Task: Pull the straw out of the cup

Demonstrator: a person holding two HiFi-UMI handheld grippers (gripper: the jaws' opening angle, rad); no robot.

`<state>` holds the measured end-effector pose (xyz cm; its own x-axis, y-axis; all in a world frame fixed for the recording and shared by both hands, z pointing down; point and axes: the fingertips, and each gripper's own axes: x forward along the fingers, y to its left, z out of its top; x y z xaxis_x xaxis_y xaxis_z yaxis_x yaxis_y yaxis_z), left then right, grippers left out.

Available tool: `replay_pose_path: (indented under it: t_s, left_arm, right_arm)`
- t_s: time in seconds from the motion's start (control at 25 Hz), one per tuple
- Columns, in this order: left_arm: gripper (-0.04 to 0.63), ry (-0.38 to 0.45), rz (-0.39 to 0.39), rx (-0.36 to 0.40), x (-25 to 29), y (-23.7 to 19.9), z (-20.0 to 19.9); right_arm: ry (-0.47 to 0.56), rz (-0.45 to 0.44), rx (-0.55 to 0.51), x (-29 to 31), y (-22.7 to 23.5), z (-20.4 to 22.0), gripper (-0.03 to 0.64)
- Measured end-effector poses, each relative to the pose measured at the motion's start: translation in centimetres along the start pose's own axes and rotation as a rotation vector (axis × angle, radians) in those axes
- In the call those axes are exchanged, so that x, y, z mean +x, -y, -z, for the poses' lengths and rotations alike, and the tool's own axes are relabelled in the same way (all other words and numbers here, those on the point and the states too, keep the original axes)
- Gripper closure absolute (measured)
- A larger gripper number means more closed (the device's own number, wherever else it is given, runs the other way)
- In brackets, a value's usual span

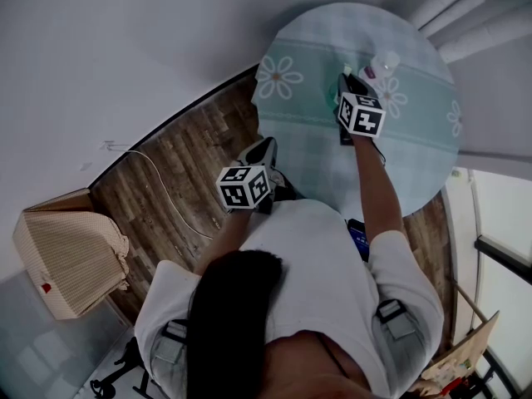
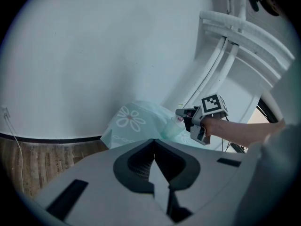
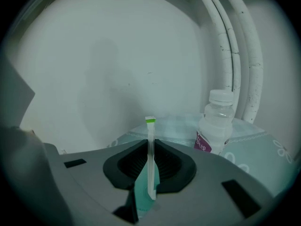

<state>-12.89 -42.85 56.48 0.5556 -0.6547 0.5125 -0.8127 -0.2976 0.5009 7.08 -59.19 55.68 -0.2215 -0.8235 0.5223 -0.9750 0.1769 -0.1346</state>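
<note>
straw [image 3: 150, 128] upright, pinched tight in the closed right claw [image 3: 150, 147], above the cup [image 2: 173, 127] on the tabletop [image 2: 141, 132]. pull straight up, slowly, without tipping the cup or bumping the bottle [image 3: 215, 126]. left claw [image 2: 154, 145] closed, empty, away.

Bottle [image 3: 216, 126] stands just right of your right gripper [image 3: 150, 164], pipes [image 3: 237, 55] close behind it. Leftward, the worktop [image 1: 299, 115] gives you open room.

Round table [image 1: 326, 158], mint daisy-print cloth; standing on it, clear bottle [image 3: 215, 126] with purple label, translucent cup [image 2: 172, 128].
</note>
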Motion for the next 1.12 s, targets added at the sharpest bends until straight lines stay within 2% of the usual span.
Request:
replay_pose_path:
  t_s: [0.6,0.92,1.12]
  left_arm:
    - [0.586,0.017,0.029,0.056,-0.1,1.4,-0.5]
    - [0.586,0.037,0.040,0.069,-0.6,1.9,-0.6]
    - [0.586,0.039,0.051,0.070,-0.9,2.2,-0.5]
  right_arm:
    - [0.153,-0.037,-0.006,-3.9,-0.7,-4.7,0.555]
    - [0.264,-0.046,0.013,-7.9,-1.2,-6.8,0.555]
    - [0.291,-0.061,-0.010,-10.3,-1.8,-7.5,0.555]
